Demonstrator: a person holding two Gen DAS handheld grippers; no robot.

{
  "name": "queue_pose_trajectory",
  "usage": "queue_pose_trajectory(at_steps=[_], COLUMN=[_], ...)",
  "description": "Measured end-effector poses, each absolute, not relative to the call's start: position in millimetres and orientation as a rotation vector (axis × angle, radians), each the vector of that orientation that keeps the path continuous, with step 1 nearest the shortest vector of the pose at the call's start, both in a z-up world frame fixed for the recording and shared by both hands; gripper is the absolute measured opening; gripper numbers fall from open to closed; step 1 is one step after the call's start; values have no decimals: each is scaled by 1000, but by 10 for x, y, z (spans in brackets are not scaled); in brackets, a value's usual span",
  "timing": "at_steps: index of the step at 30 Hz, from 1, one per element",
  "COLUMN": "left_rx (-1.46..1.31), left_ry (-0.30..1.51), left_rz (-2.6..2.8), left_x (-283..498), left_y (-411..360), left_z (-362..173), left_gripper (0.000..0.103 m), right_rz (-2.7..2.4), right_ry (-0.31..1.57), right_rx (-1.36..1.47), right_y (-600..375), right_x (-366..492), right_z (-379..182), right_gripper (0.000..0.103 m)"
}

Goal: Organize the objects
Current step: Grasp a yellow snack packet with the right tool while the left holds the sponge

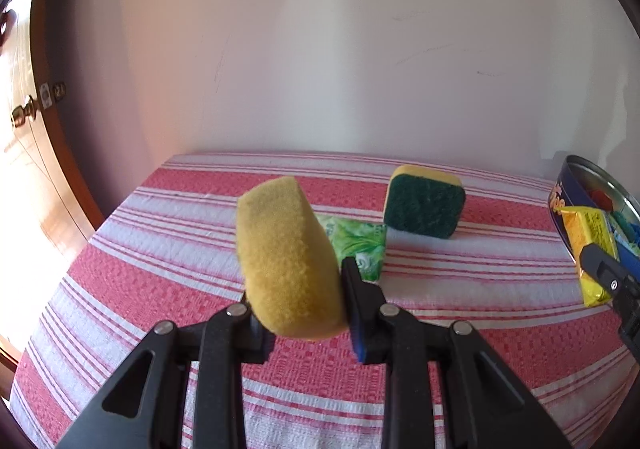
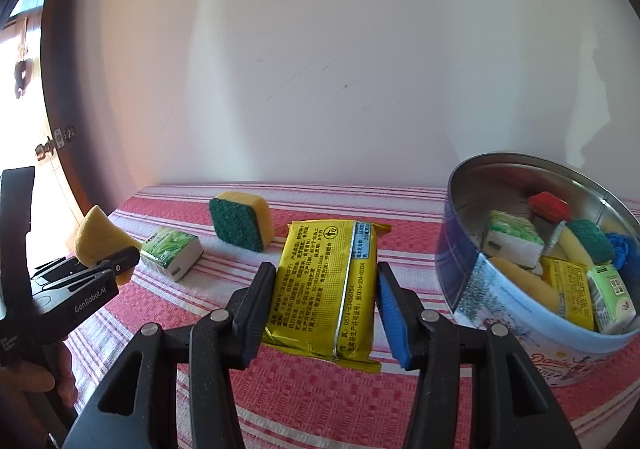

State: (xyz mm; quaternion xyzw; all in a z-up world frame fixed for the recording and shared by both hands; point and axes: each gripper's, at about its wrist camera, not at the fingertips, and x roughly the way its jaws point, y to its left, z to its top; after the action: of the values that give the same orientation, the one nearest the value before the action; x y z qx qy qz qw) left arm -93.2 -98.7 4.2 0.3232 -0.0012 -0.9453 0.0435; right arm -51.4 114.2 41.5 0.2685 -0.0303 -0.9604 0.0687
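My left gripper (image 1: 304,289) is shut on a yellow sponge (image 1: 286,261) and holds it above the red-striped tablecloth (image 1: 160,249); it also shows at the left of the right wrist view (image 2: 106,265). My right gripper (image 2: 324,289) is shut on a yellow foil packet (image 2: 326,285), held above the cloth just left of a round blue tin (image 2: 500,301). On the cloth lie a green tissue pack (image 1: 358,247) (image 2: 172,251) and a green-faced scouring sponge (image 1: 424,205) (image 2: 242,221), propped up on edge.
The tin (image 1: 560,205) holds several sponges, tissue packs, a yellow packet and a red item. A white wall runs behind the table. A wooden door (image 1: 44,129) with a brass knob stands at the left.
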Motion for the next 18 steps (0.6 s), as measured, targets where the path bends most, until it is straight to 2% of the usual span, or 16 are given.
queue_pose_trajectory(at_steps=[9,18], left_rx=[956,863], left_ry=[18,-32], left_rz=[-2890,-2880], left_x=[-927,-855], left_y=[-1034,-943], left_z=[40,81], left_gripper=[27,27], right_rz=[-2937,-2967], right_ry=[-87,24], right_rx=[761,667], right_y=[1085,1001], right_x=[-477,-317], right_z=[409,420], right_gripper=[53,53])
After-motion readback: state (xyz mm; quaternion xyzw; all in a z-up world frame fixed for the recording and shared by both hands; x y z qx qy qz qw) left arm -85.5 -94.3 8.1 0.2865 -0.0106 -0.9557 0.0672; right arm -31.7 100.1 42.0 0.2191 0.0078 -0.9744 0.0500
